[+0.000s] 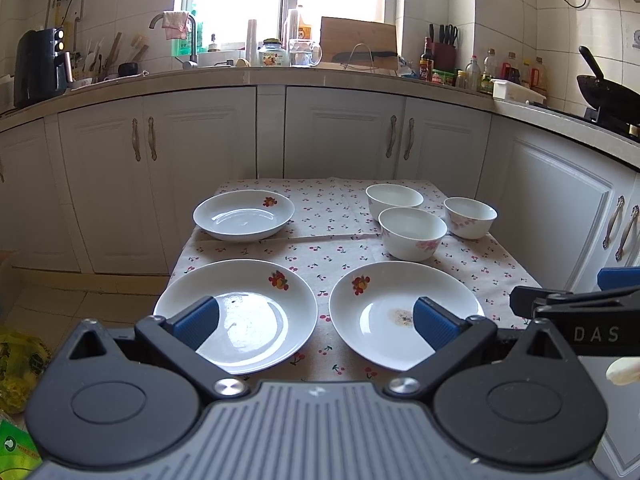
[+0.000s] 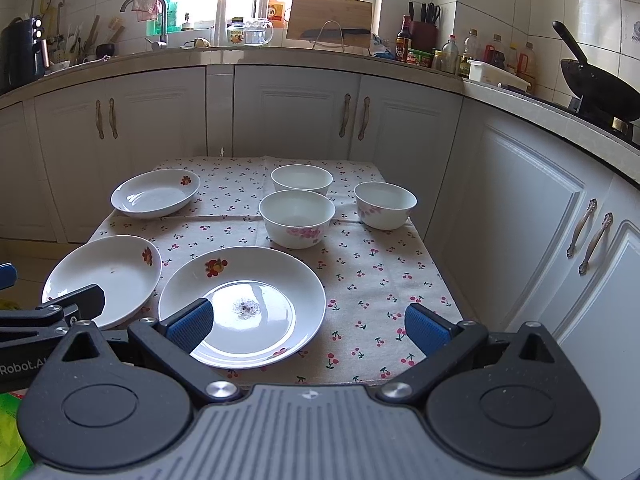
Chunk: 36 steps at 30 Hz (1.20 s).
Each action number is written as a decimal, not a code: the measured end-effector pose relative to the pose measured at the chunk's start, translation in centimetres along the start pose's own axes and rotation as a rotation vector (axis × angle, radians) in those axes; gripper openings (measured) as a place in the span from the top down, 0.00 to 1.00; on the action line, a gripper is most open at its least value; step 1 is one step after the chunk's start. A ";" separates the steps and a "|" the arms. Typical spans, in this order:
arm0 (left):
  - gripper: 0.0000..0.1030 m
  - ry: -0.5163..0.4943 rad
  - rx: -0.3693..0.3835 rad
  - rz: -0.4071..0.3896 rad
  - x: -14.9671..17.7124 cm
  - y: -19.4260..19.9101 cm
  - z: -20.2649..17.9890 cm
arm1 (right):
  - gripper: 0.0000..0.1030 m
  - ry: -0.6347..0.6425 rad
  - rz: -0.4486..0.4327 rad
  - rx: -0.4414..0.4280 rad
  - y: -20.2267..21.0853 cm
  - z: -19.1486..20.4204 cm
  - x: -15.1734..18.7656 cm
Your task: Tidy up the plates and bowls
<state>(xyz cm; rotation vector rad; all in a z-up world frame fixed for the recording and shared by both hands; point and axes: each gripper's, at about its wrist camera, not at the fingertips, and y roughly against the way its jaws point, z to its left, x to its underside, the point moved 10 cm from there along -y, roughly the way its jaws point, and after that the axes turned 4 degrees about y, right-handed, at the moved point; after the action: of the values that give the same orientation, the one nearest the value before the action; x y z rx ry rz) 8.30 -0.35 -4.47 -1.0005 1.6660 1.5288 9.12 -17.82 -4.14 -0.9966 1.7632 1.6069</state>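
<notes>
Three white plates with a fruit print lie on a small cherry-print table (image 1: pixel 340 256): a near left plate (image 1: pixel 256 300), a near right plate (image 1: pixel 384 304) with a dark smudge in its well, and a far left plate (image 1: pixel 244 216). Three white bowls sit at the far right: a plain bowl (image 1: pixel 394 198) and two pink-flowered bowls (image 1: pixel 412 234) (image 1: pixel 470 216). My left gripper (image 1: pixel 316 322) hovers open above the near plates, holding nothing. In the right wrist view my right gripper (image 2: pixel 308 322) is open over the smudged plate (image 2: pixel 256 280), also holding nothing.
White cabinets (image 1: pixel 200 152) and a cluttered counter (image 1: pixel 280 74) run behind the table and along the right. A black wok (image 1: pixel 604 90) stands on the stove at right. Green and yellow bags (image 1: pixel 16 364) lie on the floor at left.
</notes>
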 end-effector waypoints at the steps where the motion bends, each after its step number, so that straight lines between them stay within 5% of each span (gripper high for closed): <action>1: 0.01 0.000 0.000 -0.001 0.0 0.0 0.0 | 0.00 0.000 -0.001 0.001 0.0 0.0 0.0; 36: 0.01 -0.001 0.010 -0.006 0.0 0.1 -0.1 | 0.00 0.004 -0.012 0.013 0.4 0.0 -0.1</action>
<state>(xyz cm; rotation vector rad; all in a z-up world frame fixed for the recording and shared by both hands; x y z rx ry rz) 8.26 -0.39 -4.39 -0.9986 1.6670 1.5160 8.86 -17.78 -3.89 -1.0028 1.7649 1.5855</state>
